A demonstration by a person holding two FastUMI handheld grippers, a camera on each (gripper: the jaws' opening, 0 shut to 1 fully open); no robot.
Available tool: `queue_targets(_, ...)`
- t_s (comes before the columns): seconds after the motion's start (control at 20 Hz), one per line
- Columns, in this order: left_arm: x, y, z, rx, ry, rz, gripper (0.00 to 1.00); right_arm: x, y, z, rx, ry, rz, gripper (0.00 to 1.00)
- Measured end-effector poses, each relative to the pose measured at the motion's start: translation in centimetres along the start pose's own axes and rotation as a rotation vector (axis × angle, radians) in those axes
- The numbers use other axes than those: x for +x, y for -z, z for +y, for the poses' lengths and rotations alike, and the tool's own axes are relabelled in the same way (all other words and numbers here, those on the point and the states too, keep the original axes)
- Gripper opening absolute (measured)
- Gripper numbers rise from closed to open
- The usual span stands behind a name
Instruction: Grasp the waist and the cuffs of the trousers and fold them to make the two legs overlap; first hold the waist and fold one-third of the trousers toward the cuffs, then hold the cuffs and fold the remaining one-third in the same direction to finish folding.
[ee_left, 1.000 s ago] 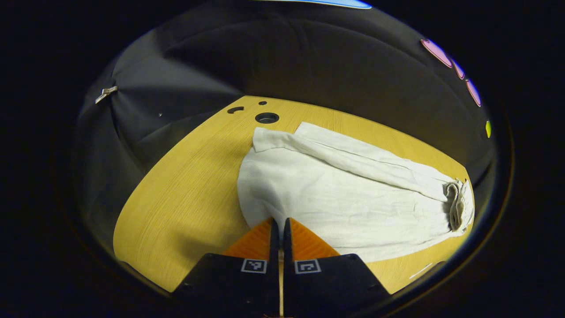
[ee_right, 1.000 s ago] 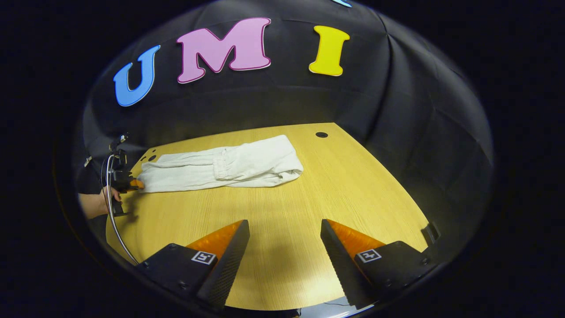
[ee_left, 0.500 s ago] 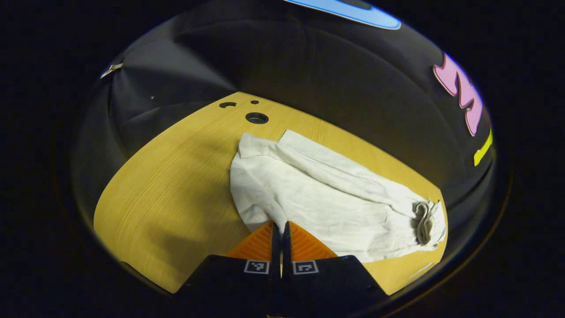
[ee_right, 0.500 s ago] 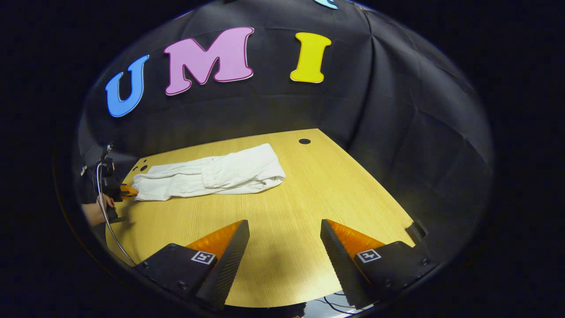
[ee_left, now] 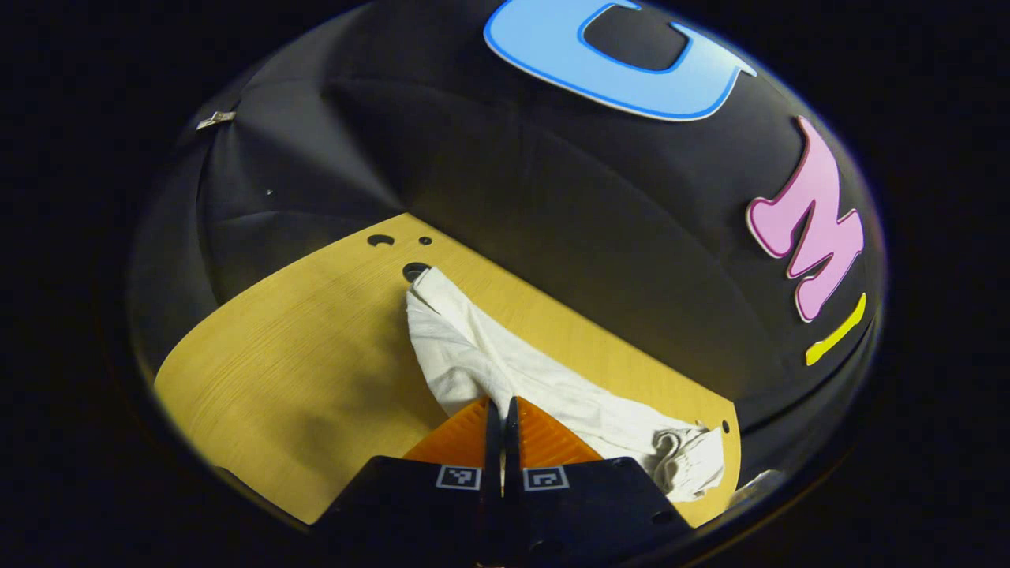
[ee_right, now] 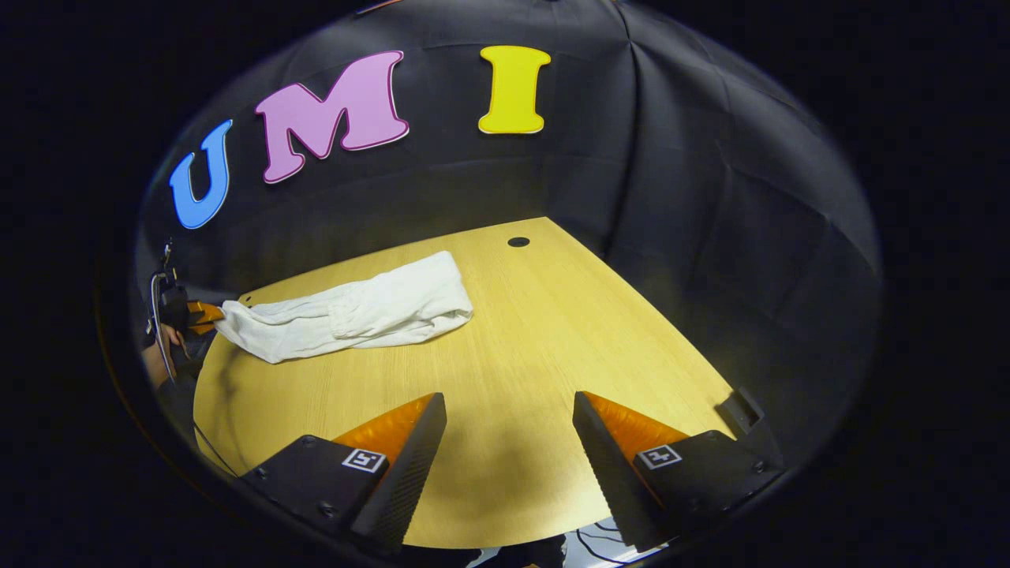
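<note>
The white trousers [ee_left: 505,367] lie partly folded on the wooden table [ee_left: 300,371], with the gathered waist [ee_left: 675,454] doubled over the legs toward the right. My left gripper [ee_left: 501,406] is shut on the cuff end, and the cloth rises off the table to its fingers. In the right gripper view the trousers [ee_right: 355,312] stretch across the far left of the table, and the left gripper [ee_right: 197,314] holds their left end lifted. My right gripper [ee_right: 509,402] hangs open over bare wood near the front edge, well apart from the cloth.
Round cable holes [ee_left: 414,270] pierce the table by the far cuff corner, and another hole [ee_right: 518,241] lies at the back. A hand [ee_right: 154,359] and a cable [ee_right: 158,315] sit at the left edge. Black cloth walls surround the table.
My left gripper has lifted the cuff end off the table, and the cloth now hangs up to it. The right gripper stayed open and shifted slightly.
</note>
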State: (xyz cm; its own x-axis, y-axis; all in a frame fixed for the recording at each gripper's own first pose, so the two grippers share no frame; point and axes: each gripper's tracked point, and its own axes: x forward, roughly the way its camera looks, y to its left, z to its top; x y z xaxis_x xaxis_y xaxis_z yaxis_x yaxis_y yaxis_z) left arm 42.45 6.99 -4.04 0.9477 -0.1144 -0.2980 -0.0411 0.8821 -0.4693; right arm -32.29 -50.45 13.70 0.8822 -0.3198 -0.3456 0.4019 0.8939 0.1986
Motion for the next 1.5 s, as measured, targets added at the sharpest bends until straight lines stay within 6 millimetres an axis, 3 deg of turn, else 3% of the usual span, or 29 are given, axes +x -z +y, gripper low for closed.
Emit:
queue_targets(0.25,-1.3,-1.5,-7.2,0.099,0.043,-0.043,0.05,1.5,-1.2,-1.8,-0.006,-0.036,-0.010,0.99)
queue_targets(0.45,-2.3,-1.8,-14.9,0.201,0.118,-0.079,0.05,2.6,-0.5,-3.0,-0.022,-0.066,0.012,0.99)
queue_targets(0.7,-3.1,-0.4,-24.4,0.214,0.221,-0.112,0.05,4.3,-1.0,-4.6,-0.027,-0.104,0.019,0.99)
queue_targets(1.2,-2.3,10.3,-39.5,0.326,0.362,-0.034,0.05,8.2,-1.4,-7.8,-0.078,-0.194,0.050,0.99)
queue_targets(1.5,-1.8,17.8,-44.7,0.362,0.409,0.051,0.05,9.7,-1.2,-10.5,-0.078,-0.227,0.063,0.99)
